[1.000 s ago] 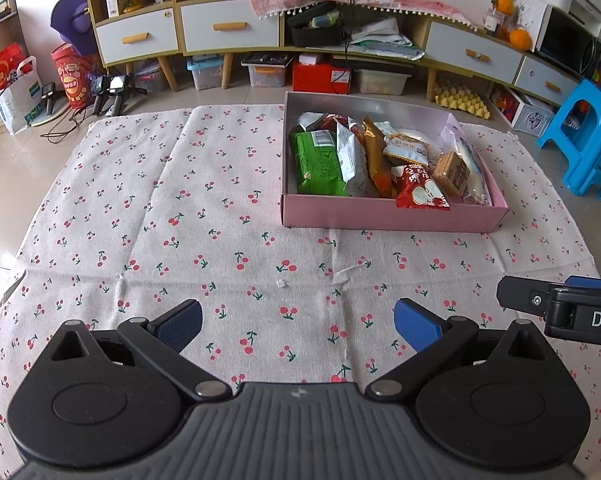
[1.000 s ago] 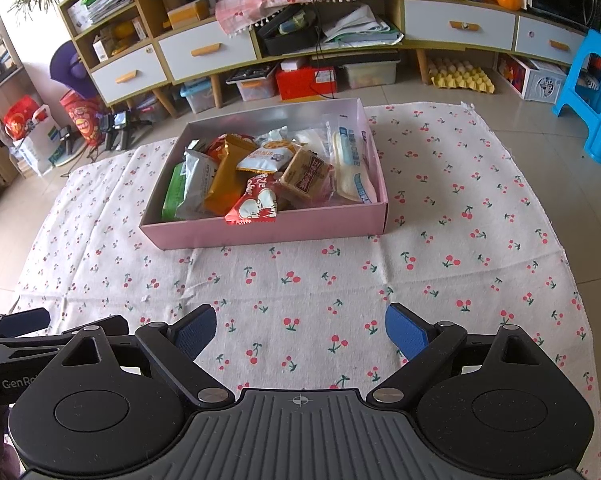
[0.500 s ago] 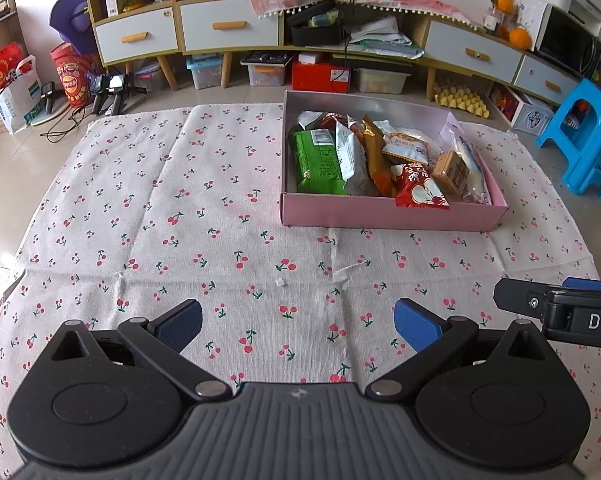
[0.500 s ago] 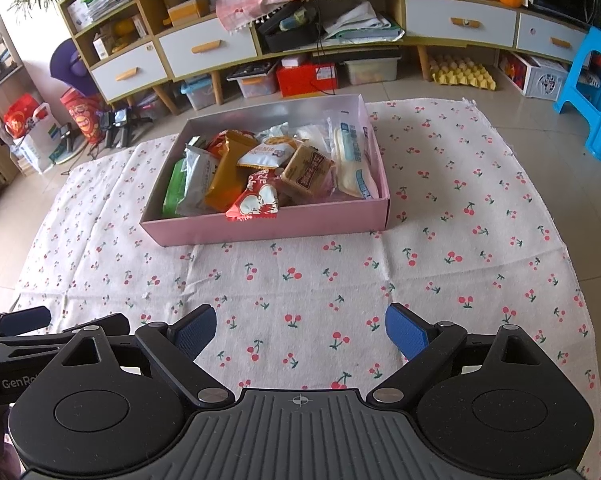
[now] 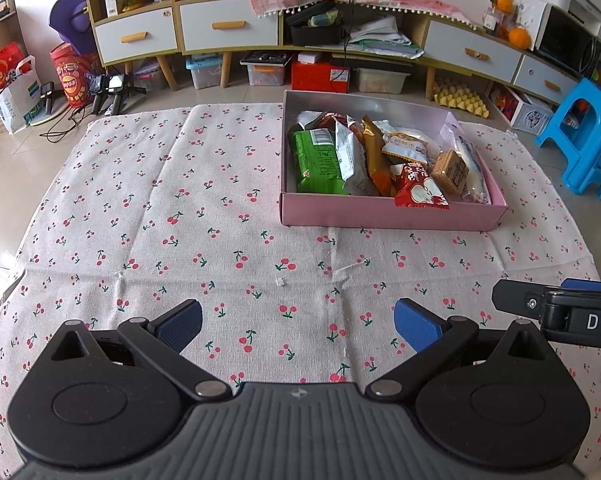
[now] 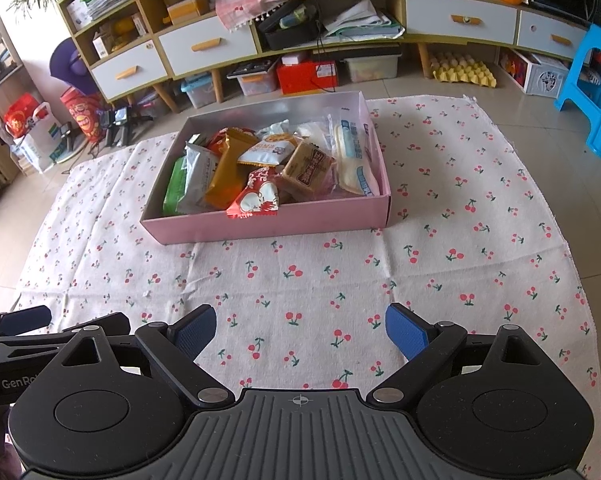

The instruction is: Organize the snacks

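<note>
Left tongs (image 5: 296, 322): released, blue pads spread wide, nothing between them, hovering over bare cloth at 6 o'clock in the left view.
Right tongs (image 6: 300, 330): released, pads wide apart, empty, over cloth at 6 o'clock in the right view; tip also visible at 4 o'clock in the left view.
Cloth (image 5: 160, 216): pale with red cherry print, spread flat on a tiled floor.
Box (image 5: 380, 216): shallow, pink, open-topped, resting on the cloth at 1 o'clock from the left tongs, 12 o'clock from the right tongs, well apart from both.
Snacks: all packed inside the box, overlapping.
Green packet (image 5: 318, 162): against the box's left wall.
Silver packet (image 5: 350, 160): just beside the green one.
Orange packet (image 5: 374, 152): standing on edge mid-box.
Red packet (image 5: 418, 186): leaning on the near wall.
Brown biscuit pack (image 5: 452, 172): right of the red one.
Long clear pack (image 6: 354, 152): along the right wall.
Background: low cabinet (image 5: 220, 28) at 12 o'clock, blue stool (image 5: 584, 132) at 2 o'clock.
</note>
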